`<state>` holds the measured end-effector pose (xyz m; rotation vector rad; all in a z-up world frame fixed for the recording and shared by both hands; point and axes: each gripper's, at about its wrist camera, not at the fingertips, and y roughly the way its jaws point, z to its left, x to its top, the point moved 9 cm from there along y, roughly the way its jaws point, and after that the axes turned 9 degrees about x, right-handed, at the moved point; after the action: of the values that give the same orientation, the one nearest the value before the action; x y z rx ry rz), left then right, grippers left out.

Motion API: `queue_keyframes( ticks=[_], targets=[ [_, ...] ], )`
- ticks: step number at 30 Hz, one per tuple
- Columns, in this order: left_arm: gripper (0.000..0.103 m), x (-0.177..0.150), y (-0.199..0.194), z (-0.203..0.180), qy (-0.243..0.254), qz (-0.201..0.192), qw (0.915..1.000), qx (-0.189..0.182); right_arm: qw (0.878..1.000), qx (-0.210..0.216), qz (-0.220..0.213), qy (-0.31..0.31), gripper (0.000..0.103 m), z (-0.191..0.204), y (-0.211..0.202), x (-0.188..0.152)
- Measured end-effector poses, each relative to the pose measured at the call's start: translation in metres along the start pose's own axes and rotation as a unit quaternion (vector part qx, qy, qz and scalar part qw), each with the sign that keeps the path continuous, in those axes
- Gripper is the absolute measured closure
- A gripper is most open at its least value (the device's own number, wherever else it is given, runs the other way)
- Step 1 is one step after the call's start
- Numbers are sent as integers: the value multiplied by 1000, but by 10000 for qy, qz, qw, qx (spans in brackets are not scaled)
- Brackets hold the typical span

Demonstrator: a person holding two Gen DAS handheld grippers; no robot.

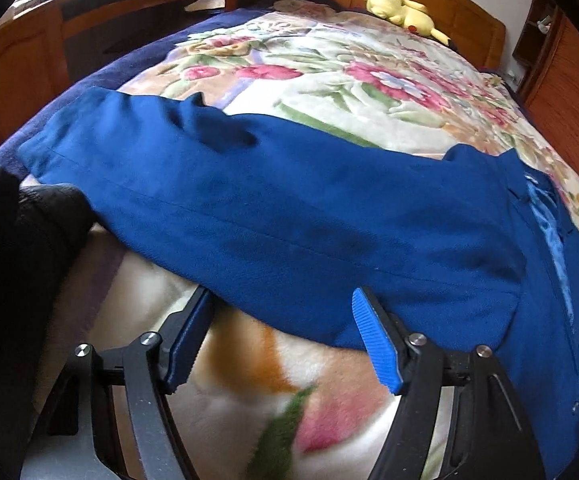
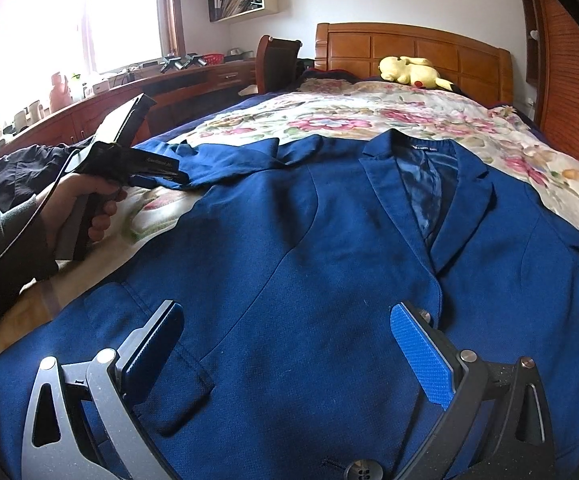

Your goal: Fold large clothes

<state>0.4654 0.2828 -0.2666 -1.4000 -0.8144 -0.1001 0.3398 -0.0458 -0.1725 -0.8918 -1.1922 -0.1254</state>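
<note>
A blue suit jacket (image 2: 329,240) lies face up on the floral blanket, collar toward the headboard, its sleeve (image 1: 249,200) stretched out to the left. My left gripper (image 1: 281,304) is open at the near edge of that sleeve, jaws wide either side of the cloth edge. It also shows in the right wrist view (image 2: 165,178), held in a hand beside the sleeve. My right gripper (image 2: 289,320) is open and hovers over the jacket's lower front, near a pocket flap (image 2: 185,392).
The floral blanket (image 1: 329,80) covers the bed. A yellow plush toy (image 2: 409,70) lies by the wooden headboard (image 2: 409,46). A black garment (image 1: 17,232) lies at the left. A wooden desk (image 2: 169,80) runs along the window side; a wardrobe (image 2: 569,92) stands right.
</note>
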Motion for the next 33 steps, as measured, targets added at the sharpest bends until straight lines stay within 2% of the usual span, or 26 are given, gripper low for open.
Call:
queue_keyframes(
  ticks=[1, 3, 4, 5, 9, 12, 18, 22, 29, 31, 33],
  targets=[
    [43, 1, 0, -3, 20, 17, 10000, -76, 10000, 0, -1, 1, 0, 0, 0, 0],
    [67, 3, 1, -7, 71, 39, 9999, -72, 10000, -7, -1, -7, 0, 0, 0, 0],
    [74, 4, 2, -9, 99, 66, 9999, -124, 10000, -15, -3, -19, 0, 0, 0, 0],
    [85, 6, 3, -13, 153, 120, 9997, -154, 10000, -22, -5, -31, 0, 1, 0, 0],
    [100, 11, 1, -17, 266, 117, 9996, -56, 10000, -39, -32, -82, 0, 2, -1, -1],
    [101, 16, -18, -26, 464, -161, 9988, 76, 10000, -28, -44, -76, 0, 3, -1, -2],
    [101, 18, -83, -77, 1120, -688, 9913, -75, 9999, -28, -94, -52, 0, 2, -5, -1],
    [101, 7, -129, -117, 1521, -857, 9842, -276, 9999, -40, -119, 33, 0, -1, -9, -1],
    [100, -17, -171, -141, 1946, -1015, 9754, -216, 9996, 9, -165, 246, 0, -9, -17, -1],
    [94, -21, -173, -138, 1933, -974, 9760, -230, 9995, 7, -154, 266, 0, -9, -15, -1],
    [83, -23, -177, -132, 1921, -1001, 9758, -283, 9996, 5, -136, 267, 0, -8, -14, -2]
  ],
)
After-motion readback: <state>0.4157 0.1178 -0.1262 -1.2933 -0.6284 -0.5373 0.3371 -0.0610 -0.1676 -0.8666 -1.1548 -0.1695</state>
